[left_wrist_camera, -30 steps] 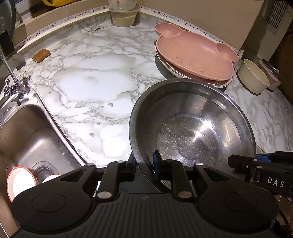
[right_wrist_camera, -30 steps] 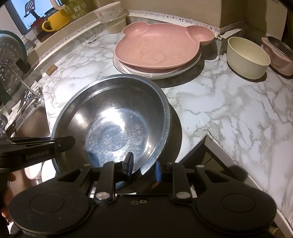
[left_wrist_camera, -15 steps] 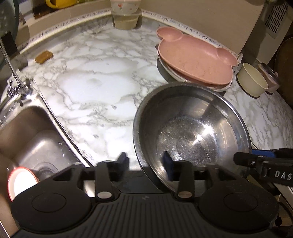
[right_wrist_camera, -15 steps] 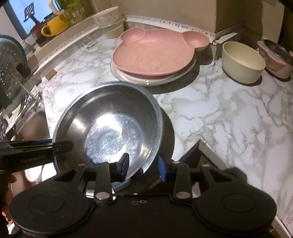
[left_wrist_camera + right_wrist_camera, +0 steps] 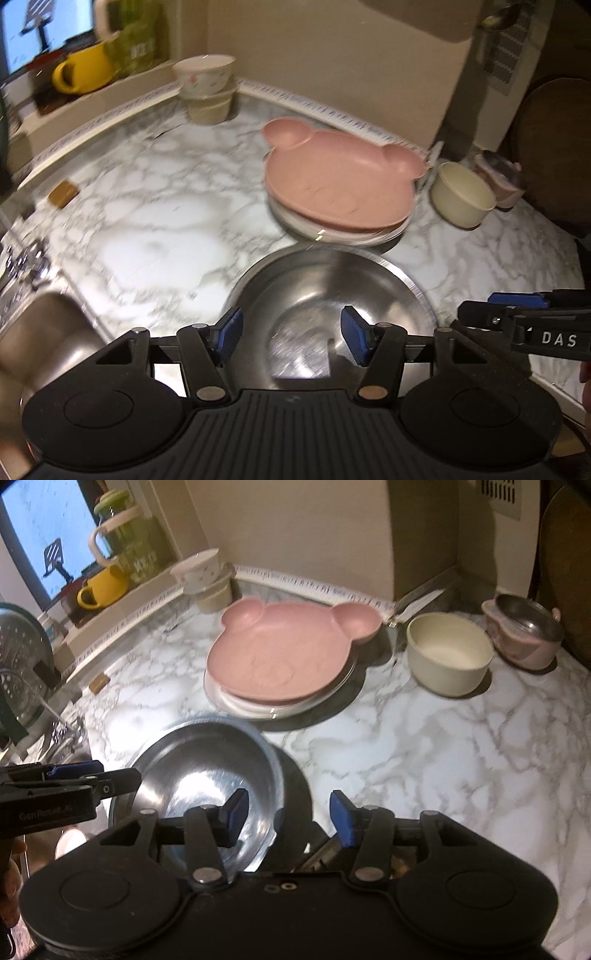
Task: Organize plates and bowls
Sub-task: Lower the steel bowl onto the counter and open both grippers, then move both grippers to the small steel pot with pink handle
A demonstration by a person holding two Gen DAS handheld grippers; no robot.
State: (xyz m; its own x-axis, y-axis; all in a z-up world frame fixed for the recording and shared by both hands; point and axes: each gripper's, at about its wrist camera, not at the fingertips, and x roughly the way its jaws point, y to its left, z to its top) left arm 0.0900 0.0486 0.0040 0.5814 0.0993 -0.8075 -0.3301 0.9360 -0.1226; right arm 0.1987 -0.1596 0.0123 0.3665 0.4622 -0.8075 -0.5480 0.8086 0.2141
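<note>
so both grippers have let go now. a second ago the left gripper and the right gripper each had their fingers pinched on the near rim of the steel mixing bowl, half a second ago they were just starting to spread, and now both sets of blue pads are wide apart and holding nothing.

the bowl sits flat on the marble counter by the front edge, around 6 o'clock in the left view and 7 o'clock in the right one. both cameras have pulled back and tipped up, so the bowl looks smaller and lower, and the window ledge with the yellow mug shows more.

nothing else moved: pink bear-shaped plate on top of the plate stack just past the bowl at 12 o'clock, cream bowl at 2 o'clock, pink steel-lined bowl beyond it, stacked small bowls in the back corner, sink at 9 o'clock.
</note>
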